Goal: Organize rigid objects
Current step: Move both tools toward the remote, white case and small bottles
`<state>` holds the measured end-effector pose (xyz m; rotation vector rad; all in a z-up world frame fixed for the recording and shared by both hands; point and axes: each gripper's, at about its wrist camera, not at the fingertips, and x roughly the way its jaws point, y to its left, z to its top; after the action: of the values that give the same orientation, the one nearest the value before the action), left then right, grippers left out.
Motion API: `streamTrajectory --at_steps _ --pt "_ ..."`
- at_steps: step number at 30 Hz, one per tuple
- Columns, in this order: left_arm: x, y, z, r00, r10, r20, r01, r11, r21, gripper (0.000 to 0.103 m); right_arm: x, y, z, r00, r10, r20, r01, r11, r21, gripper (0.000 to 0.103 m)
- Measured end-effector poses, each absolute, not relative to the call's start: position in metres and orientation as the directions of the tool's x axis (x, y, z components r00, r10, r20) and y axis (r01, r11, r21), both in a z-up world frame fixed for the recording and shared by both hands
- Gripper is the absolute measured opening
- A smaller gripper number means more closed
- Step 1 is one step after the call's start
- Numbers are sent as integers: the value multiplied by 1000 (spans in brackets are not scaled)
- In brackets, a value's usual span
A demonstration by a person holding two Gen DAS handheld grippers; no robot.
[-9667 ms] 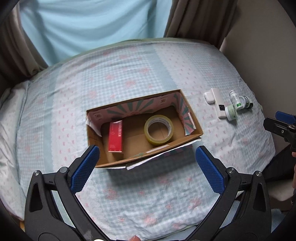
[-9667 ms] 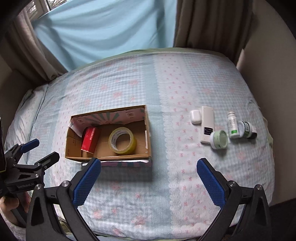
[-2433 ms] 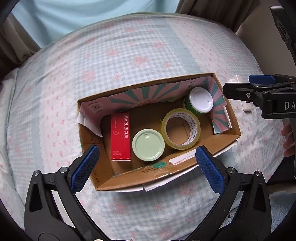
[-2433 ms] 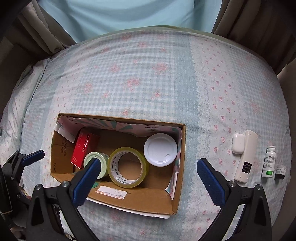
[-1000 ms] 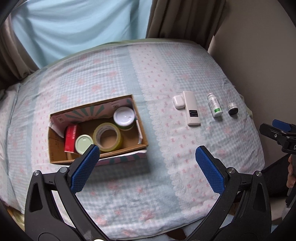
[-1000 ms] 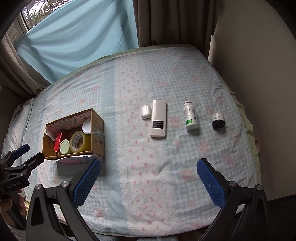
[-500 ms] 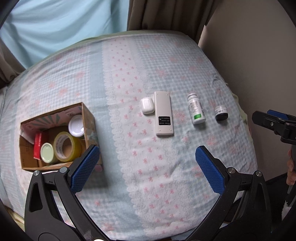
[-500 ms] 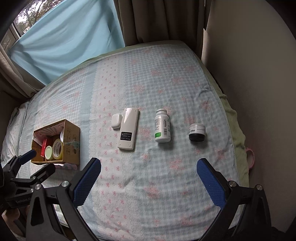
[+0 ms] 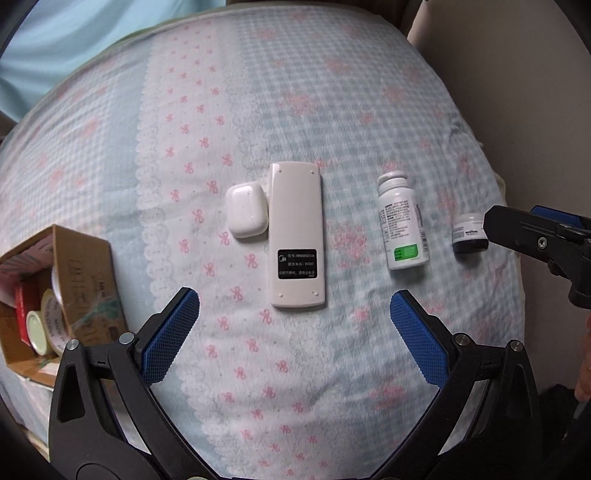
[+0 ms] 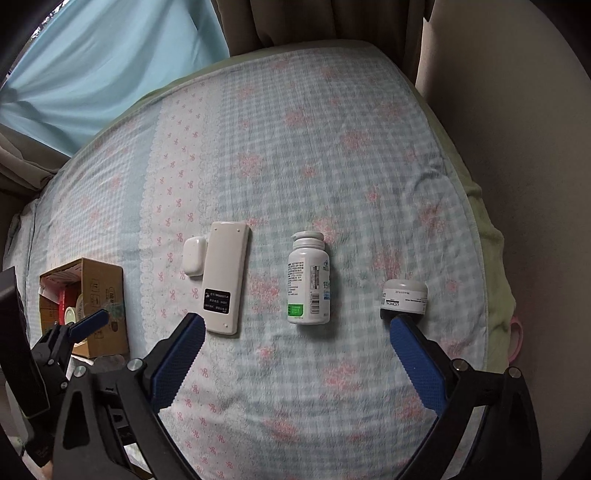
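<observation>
Both grippers, left (image 9: 294, 313) and right (image 10: 297, 346), gape wide and empty over the bed (image 9: 295, 110). Only the right view shows the jar (image 10: 404, 298) whole; the left has it partly hidden. The box (image 9: 79, 273) is cut off at the left view's edge, its contents unclear.

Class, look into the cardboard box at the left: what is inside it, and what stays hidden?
Inside the cardboard box show a red carton, a tape roll and a pale green lid. The box wall covers the rest.

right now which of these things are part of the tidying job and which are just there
Part of the job:
- cardboard box, already holding items
- earbud case
- remote, face down
- white pill bottle, lying on its side
- small dark jar
- left gripper and right gripper, both open and empty

Just there:
- checked bedspread
- curtains
</observation>
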<state>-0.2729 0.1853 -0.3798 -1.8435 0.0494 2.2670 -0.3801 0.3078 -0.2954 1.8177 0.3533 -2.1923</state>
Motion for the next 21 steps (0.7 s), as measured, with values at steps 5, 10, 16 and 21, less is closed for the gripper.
streamTrajectory --at_steps 5,10,16,21 --pt "-298 201 -431 -100 119 -988 -160 -982 -102 102 -406 308 -339 -119 5 -993 331 -942 -45 100" --pt "-314 213 -469 -22 94 -995 -150 -985 -89 99 -420 309 -376 -62 42 -997 296 -953 -58 95" --pt "-324 218 -500 49 80 -996 -127 -988 -86 87 -433 313 -413 15 61 -998 249 -967 -55 85" --pt "-332 225 -509 54 61 -997 -120 -990 -67 86 -440 313 -430 52 77 -996 235 -970 -63 77"
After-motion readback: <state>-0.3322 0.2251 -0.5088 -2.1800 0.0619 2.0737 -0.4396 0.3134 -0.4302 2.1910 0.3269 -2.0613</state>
